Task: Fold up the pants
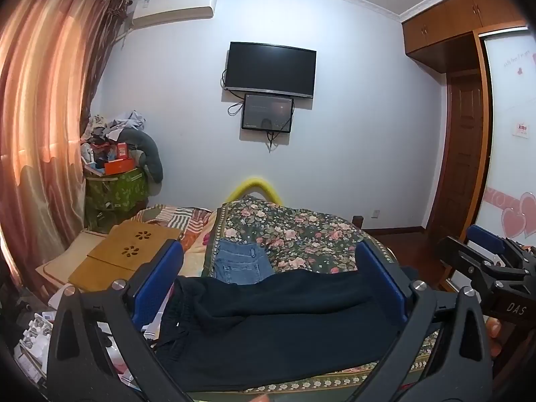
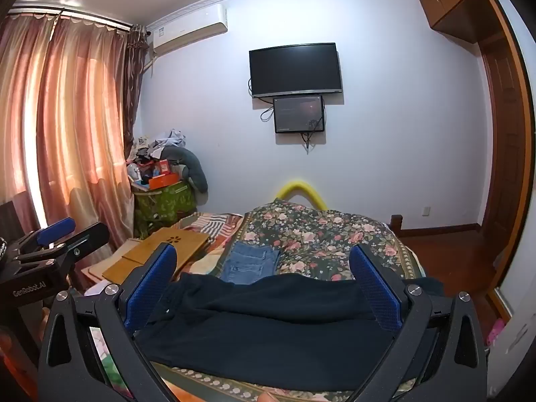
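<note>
Dark navy pants [image 1: 268, 328] lie across the near end of a bed with a floral cover [image 1: 294, 234]; they also show in the right wrist view [image 2: 268, 328]. Their waistband end is on the left. My left gripper [image 1: 269, 274] is open, its blue-padded fingers [image 1: 160, 274] spread wide above the pants, not touching. My right gripper [image 2: 263, 274] is open too, fingers [image 2: 375, 284] spread over the same pants. Each gripper shows at the edge of the other's view: the right one [image 1: 485, 258] and the left one [image 2: 57, 234]. Folded blue jeans [image 1: 243, 263] lie beyond the pants.
A wooden lap tray [image 1: 134, 251] sits on the bed's left side. A cluttered green box [image 1: 114, 191] stands in the corner by the curtain [image 1: 43, 117]. A TV [image 1: 269, 68] hangs on the far wall. A wardrobe [image 1: 469, 134] and wooden floor are at right.
</note>
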Demonstrator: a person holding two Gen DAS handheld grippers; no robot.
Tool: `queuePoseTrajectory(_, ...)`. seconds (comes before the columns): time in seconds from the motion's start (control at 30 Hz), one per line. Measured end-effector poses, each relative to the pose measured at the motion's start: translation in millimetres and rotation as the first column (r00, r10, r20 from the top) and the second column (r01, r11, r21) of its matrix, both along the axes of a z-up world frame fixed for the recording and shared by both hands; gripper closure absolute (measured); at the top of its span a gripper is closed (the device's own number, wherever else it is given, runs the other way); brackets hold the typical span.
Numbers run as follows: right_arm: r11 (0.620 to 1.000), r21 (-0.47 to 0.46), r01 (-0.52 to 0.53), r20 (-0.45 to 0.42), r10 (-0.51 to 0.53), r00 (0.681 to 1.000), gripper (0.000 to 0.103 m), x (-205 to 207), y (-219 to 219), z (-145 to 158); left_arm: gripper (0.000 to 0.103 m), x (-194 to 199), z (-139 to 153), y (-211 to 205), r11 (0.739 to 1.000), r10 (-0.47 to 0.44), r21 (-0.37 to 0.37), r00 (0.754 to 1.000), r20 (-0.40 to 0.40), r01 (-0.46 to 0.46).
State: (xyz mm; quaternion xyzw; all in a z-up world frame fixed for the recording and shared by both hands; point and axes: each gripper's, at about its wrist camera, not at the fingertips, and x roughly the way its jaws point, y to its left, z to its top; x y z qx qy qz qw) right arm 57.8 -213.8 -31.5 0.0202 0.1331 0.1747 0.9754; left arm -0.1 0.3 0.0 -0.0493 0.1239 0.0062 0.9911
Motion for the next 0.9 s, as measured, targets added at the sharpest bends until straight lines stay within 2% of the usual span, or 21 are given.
queuePoseTrajectory(0.3,1.000,-0.001,0.001,-0.001,-0.001,1.000,0.001,-0.1,-0.1,0.3,0.000,1.6,-8.1,-1.5,1.000,-0.002,-0.005,1.000,0.004,0.002)
queuePoseTrajectory(0.9,1.000,-0.001,0.000,0.000,0.000,1.000,0.001,-0.6,-0.5,0.1,0.000,1.0,-1.0,-6.0,1.000,0.001,0.002,1.000,0.005,-0.001)
